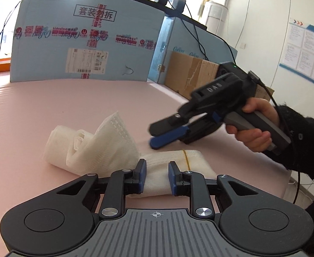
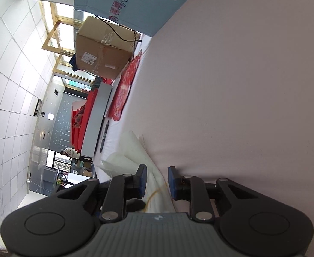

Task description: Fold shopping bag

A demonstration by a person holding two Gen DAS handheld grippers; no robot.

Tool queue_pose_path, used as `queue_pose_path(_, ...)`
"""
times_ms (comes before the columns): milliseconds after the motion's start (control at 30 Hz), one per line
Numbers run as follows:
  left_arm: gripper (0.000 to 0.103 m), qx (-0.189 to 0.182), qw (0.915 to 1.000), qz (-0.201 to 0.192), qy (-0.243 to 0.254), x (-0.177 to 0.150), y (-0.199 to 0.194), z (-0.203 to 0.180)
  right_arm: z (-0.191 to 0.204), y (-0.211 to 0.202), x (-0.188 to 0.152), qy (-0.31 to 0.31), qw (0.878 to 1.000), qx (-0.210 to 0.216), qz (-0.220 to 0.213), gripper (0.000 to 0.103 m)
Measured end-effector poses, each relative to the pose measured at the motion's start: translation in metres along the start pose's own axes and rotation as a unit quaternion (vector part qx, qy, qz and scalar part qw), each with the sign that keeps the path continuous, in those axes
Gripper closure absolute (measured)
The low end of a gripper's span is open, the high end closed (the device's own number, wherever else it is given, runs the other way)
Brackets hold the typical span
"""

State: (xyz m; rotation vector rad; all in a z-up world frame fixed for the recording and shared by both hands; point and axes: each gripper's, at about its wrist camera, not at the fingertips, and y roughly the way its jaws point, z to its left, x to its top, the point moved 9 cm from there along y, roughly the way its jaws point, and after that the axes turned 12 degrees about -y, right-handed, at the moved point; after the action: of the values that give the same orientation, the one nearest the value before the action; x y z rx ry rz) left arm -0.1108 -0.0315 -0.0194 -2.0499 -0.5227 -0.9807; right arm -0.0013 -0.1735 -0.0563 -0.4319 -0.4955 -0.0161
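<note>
A white non-woven shopping bag lies on the pink table mat, folded into a long strip. One part of it stands up in a peak, and a thin yellow band crosses its right part. My left gripper is open just over the strip's near end, which shows between the fingers. My right gripper, held in a person's hand, is turned on its side above the strip's right part. In the right wrist view the right gripper is open, with the bag and the yellow band in the gap.
A large light-blue carton stands across the back of the mat, with a brown cardboard box to its right. The mat's right edge runs under the person's sleeve. Beyond the mat lie red papers, a pen and another brown box.
</note>
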Motion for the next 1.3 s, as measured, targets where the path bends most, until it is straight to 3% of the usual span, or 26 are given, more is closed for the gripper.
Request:
queue_pose_path(67,0.080,0.003,1.0000,-0.001,0.009,0.001,-0.001,-0.001,0.011,0.002,0.004,-0.024,1.000,-0.015,0.005,0.076)
queue_pose_path(167,0.078,0.010,0.9992,-0.003,0.039,0.002,-0.004,-0.008,0.027,0.006,0.010,-0.060,0.997,-0.038,0.013,0.057)
queue_pose_path(233,0.066,0.005,0.9985,0.001,0.055,0.003,-0.005,-0.012,0.037,0.008,0.014,-0.084,0.995,-0.053,0.018,0.043)
queue_pose_path(300,0.063,0.002,0.9980,0.004,0.063,0.004,-0.005,-0.015,0.048,0.010,0.018,-0.108,0.992,-0.068,0.022,0.038)
queue_pose_path(367,0.050,0.010,0.9971,-0.004,0.075,0.004,-0.006,-0.019,0.058,0.012,0.023,-0.132,0.987,-0.083,0.027,0.031)
queue_pose_path(500,0.038,0.021,0.9952,-0.021,0.093,0.006,-0.008,-0.029,0.053,-0.049,-0.014,-0.164,0.965,-0.195,-0.058,0.028)
queue_pose_path(600,0.036,0.049,0.9908,-0.024,0.124,0.004,-0.004,-0.038,0.049,-0.066,-0.040,-0.173,0.957,-0.220,-0.077,0.027)
queue_pose_path(700,0.036,0.097,0.9776,-0.006,0.187,-0.009,0.007,-0.047,0.057,-0.060,-0.052,-0.227,0.940,-0.242,-0.073,0.028)
queue_pose_path(800,0.030,0.146,0.9616,0.001,0.233,-0.018,0.014,-0.052,0.059,-0.041,-0.064,-0.309,0.906,-0.287,-0.036,0.028)
queue_pose_path(833,0.030,0.161,0.9558,0.003,0.246,-0.020,0.016,-0.054,0.060,-0.035,-0.070,-0.325,0.901,-0.287,-0.022,0.028)
queue_pose_path(900,0.028,0.190,0.9430,0.012,0.273,-0.023,0.020,-0.060,0.064,-0.029,-0.078,-0.346,0.893,-0.286,-0.013,0.028)
queue_pose_path(967,0.024,0.223,0.9246,0.020,0.308,-0.026,0.026,-0.067,0.063,-0.029,-0.082,-0.360,0.885,-0.295,-0.019,0.025)
queue_pose_path(1067,0.015,0.263,0.9003,0.023,0.346,-0.027,0.035,-0.072,0.060,-0.033,-0.085,-0.349,0.891,-0.290,-0.034,0.022)
queue_pose_path(1200,0.013,0.292,0.8890,0.028,0.351,-0.022,0.039,-0.069,0.059,-0.035,-0.088,-0.348,0.890,-0.291,-0.048,0.022)
queue_pose_path(1300,0.017,0.295,0.8937,0.032,0.336,-0.023,0.038,-0.069,0.060,-0.036,-0.086,-0.345,0.888,-0.299,-0.057,0.022)
